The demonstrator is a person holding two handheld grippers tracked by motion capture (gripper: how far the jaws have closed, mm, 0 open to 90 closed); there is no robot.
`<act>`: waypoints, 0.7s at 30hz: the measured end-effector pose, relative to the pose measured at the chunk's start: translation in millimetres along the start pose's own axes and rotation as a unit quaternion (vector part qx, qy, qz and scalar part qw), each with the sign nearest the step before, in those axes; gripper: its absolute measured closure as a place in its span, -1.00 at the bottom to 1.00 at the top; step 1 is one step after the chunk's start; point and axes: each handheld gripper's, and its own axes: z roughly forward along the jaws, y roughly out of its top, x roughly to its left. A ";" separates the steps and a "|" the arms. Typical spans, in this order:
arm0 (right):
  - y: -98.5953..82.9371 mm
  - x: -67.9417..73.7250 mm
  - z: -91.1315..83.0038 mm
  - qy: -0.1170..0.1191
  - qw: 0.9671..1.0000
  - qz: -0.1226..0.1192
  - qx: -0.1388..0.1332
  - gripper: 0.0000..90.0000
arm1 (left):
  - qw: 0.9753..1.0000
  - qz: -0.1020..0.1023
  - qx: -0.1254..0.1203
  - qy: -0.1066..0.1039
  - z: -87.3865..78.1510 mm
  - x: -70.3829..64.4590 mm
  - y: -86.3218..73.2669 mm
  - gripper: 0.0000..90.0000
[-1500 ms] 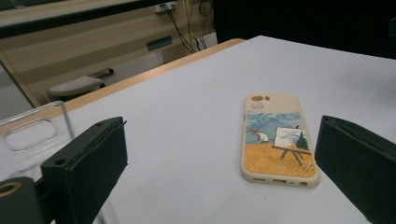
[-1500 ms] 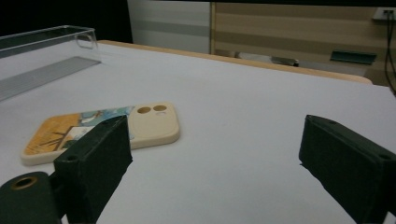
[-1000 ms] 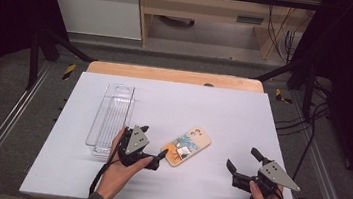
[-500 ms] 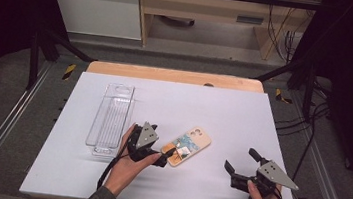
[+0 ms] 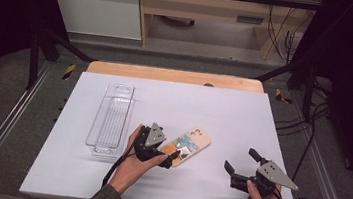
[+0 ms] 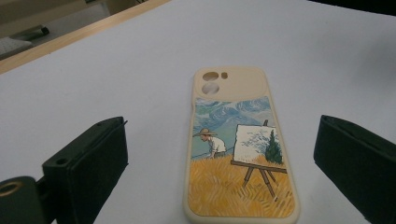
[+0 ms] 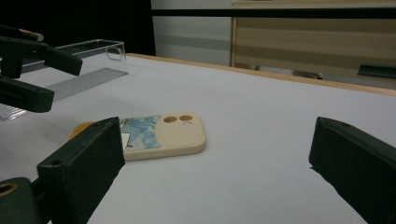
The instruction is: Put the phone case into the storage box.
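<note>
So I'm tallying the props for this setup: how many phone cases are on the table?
1. The phone case lies flat on the white table, printed side up, just ahead of the left tool and right of the clear tray. No others are visible.

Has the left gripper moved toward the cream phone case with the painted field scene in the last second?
Yes. The left gripper has crept rightward, away from the clear plastic tray, and its open jaws now straddle the cream phone case.
</note>
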 end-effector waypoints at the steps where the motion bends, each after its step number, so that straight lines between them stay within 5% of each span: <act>1: 0.0 0.0 0.0 0.000 1.000 0.000 0.000 -0.93 | 1.000 0.000 0.003 0.000 0.8 0.1 0.2 -0.94; 21: -0.7 0.5 0.8 0.004 1.000 0.000 0.002 -0.93 | 0.999 0.005 0.043 -0.017 14.3 -2.4 2.8 -0.94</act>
